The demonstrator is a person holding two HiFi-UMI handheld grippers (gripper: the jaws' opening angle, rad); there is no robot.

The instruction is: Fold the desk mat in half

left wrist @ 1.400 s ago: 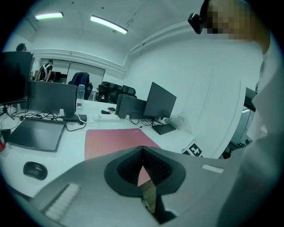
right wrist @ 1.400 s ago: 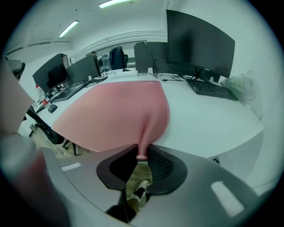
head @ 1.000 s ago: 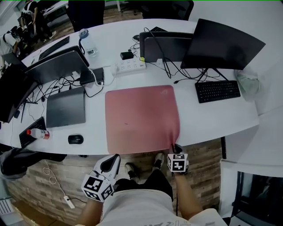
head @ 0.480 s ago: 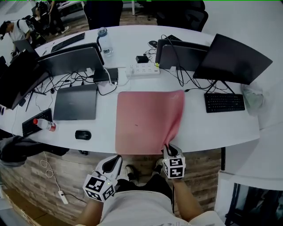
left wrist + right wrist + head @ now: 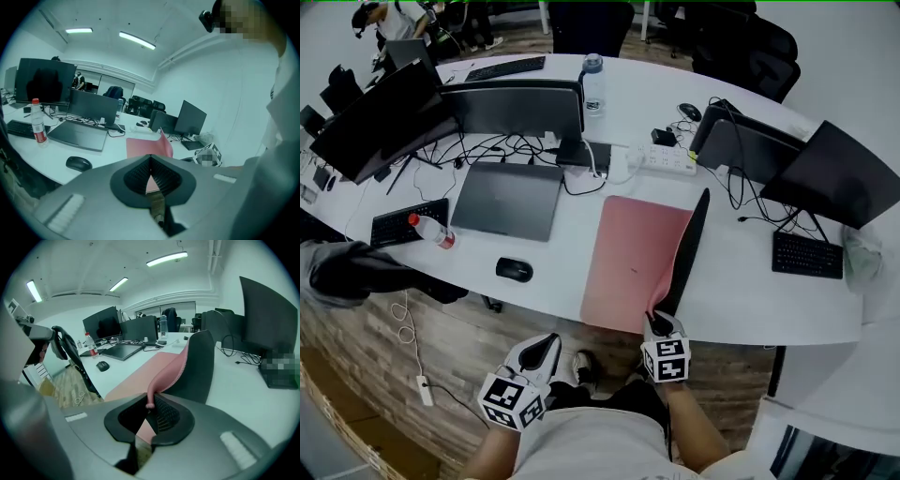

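The pink desk mat (image 5: 628, 258) lies on the white desk (image 5: 741, 281). Its right side stands up on edge, so the black underside (image 5: 686, 246) faces right. My right gripper (image 5: 657, 324) is shut on the mat's near right corner at the desk's front edge. In the right gripper view the pink corner (image 5: 151, 397) is pinched between the pads and the black underside (image 5: 199, 366) curls up behind it. My left gripper (image 5: 547, 343) hangs below the desk edge to the left of the mat, shut on nothing. The left gripper view shows the mat (image 5: 145, 147) ahead.
A closed laptop (image 5: 506, 199), a black mouse (image 5: 514, 270) and a red-capped bottle (image 5: 431, 231) sit left of the mat. A power strip (image 5: 661, 159) with cables lies behind it. A keyboard (image 5: 806, 255) and dark monitors (image 5: 834, 173) stand to the right.
My right gripper has raised the mat's near right corner and carried it leftward, so the right side now stands up with its black underside showing. The left gripper stays below the desk edge.
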